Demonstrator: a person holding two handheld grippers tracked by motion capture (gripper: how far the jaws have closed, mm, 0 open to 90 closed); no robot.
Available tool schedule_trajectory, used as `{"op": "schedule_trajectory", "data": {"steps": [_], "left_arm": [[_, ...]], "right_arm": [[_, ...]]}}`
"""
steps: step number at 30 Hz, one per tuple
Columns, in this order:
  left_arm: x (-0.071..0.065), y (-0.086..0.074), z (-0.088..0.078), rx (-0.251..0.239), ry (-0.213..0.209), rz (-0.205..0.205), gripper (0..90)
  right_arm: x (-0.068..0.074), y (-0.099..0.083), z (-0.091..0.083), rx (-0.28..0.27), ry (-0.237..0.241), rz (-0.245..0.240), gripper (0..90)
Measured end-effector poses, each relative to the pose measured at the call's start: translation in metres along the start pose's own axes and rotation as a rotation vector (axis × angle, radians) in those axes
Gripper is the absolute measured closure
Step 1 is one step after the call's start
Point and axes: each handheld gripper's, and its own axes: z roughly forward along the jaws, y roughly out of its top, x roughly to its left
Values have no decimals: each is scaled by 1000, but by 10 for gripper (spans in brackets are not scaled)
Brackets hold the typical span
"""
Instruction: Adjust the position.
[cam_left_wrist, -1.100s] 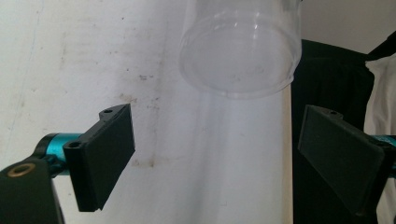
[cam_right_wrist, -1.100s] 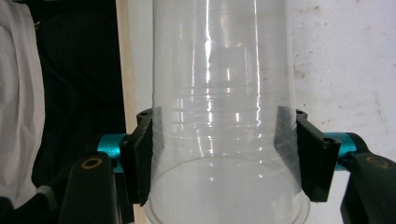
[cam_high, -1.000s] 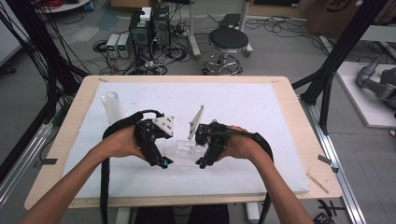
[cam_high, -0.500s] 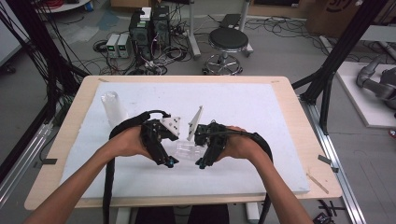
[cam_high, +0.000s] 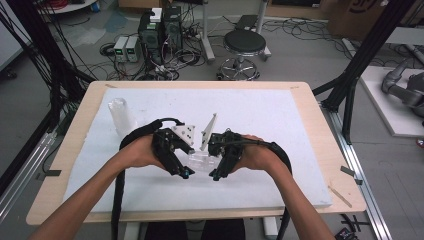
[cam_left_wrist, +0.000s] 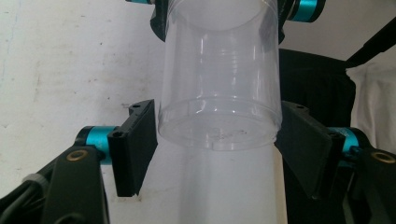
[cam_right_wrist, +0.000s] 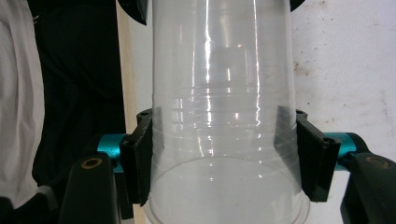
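A clear plastic cup (cam_high: 201, 160) lies level just above the white mat, between my two grippers. The left gripper (cam_high: 184, 171) faces it from the left. In the left gripper view its jaws have just been closing, and the pads (cam_left_wrist: 137, 144) now press both sides of the cup's base end (cam_left_wrist: 219, 116). The right gripper (cam_high: 216, 173) faces it from the right. In the right gripper view it is shut on the cup (cam_right_wrist: 224, 93) near the wide rim, pads (cam_right_wrist: 310, 154) against its walls. Faint rings inside hint at a second nested cup.
A stack of clear cups (cam_high: 121, 116) stands at the mat's back left. The white mat (cam_high: 280, 125) covers most of the wooden table (cam_high: 320, 115). Black frame posts, cables and a stool (cam_high: 244, 45) lie beyond the far edge.
The left gripper has edged right toward the right gripper, and its jaws have closed around the cup's base end. The right gripper has kept still with its grip.
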Motion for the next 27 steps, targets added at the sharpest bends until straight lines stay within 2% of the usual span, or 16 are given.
{"op": "schedule_trajectory", "data": {"steps": [3, 4, 6, 7, 8, 13, 17, 18, 19, 24, 27], "left_arm": [[0, 0, 0, -9, -5, -1, 349], [1, 1, 1, -5, -3, 9, 349], [1, 1, 1, -5, -3, 7, 403], [1, 0, 1, -8, -1, 2, 408], [1, 0, 1, -10, 0, 0, 410], [1, 0, 1, -1, 9, 3, 416], [2, -1, 0, 1, 10, 3, 417], [2, -1, 0, 12, 13, 7, 417], [2, -1, 0, 12, 15, 8, 417], [1, -1, 0, 5, 14, 1, 418], [1, -4, 1, -3, 12, -5, 418]], "right_arm": [[-1, 0, 0, -4, -19, -10, 334], [0, 0, 0, 1, 0, 0, 334], [0, 1, 1, 3, 3, -1, 335], [1, 1, 2, -2, 2, 10, 336], [-1, 1, 1, 7, 0, -3, 336], [-1, 1, 2, 8, -3, -2, 332], [-2, 0, 4, -5, -4, -1, 276], [-3, 0, 4, -9, 0, 6, 237], [-4, 0, 5, -34, -12, 2, 129], [-4, 0, 4, -52, -17, -5, 128], [-4, -1, 1, -82, -19, -13, 129]]}}
